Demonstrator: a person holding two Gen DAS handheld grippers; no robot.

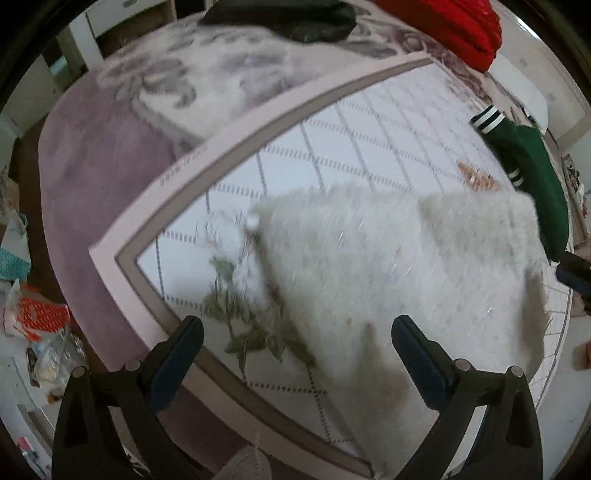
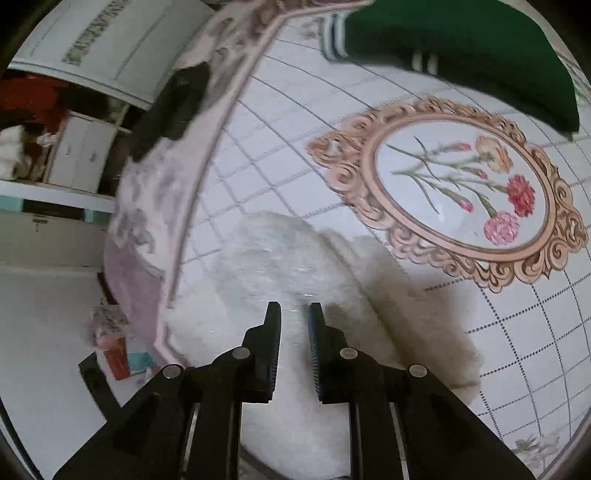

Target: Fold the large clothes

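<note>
**Two hand-held grippers over a fluffy white garment on a patterned bedspread**

Left wrist view: the left gripper point(image 1: 297, 334) has its fingers spread wide, with nothing between them; its left finger hangs over the leaf print of the bedspread point(image 1: 332, 147), its right finger over the near part of the white fluffy garment point(image 1: 399, 266). The garment lies flat on the bedspread, filling the near right of this view, with a small round bobble at its far left corner. The picture is blurred, so the garment's edges are soft. To the far right, a green garment with white-striped cuffs point(image 1: 532, 166) lies just beyond the white one. At the right edge, a dark tip of the other tool is partly visible. Farther off lie a black garment point(image 1: 295, 18) and a red garment point(image 1: 454, 26), both on the mauve floral border of the bed cover.

Right wrist view: the right gripper point(image 2: 294, 314) has its fingers brought close, a narrow gap remaining; whether any fabric is pinched cannot be told. The white garment point(image 2: 280, 258) lies directly beneath and beyond the tips. To the far right, the bedspread point(image 2: 258, 140) carries an oval ornate frame print with carnations point(image 2: 461, 188); the green garment point(image 2: 461, 40) lies beyond it. White cabinets point(image 2: 85, 155) stand at far left.
</note>
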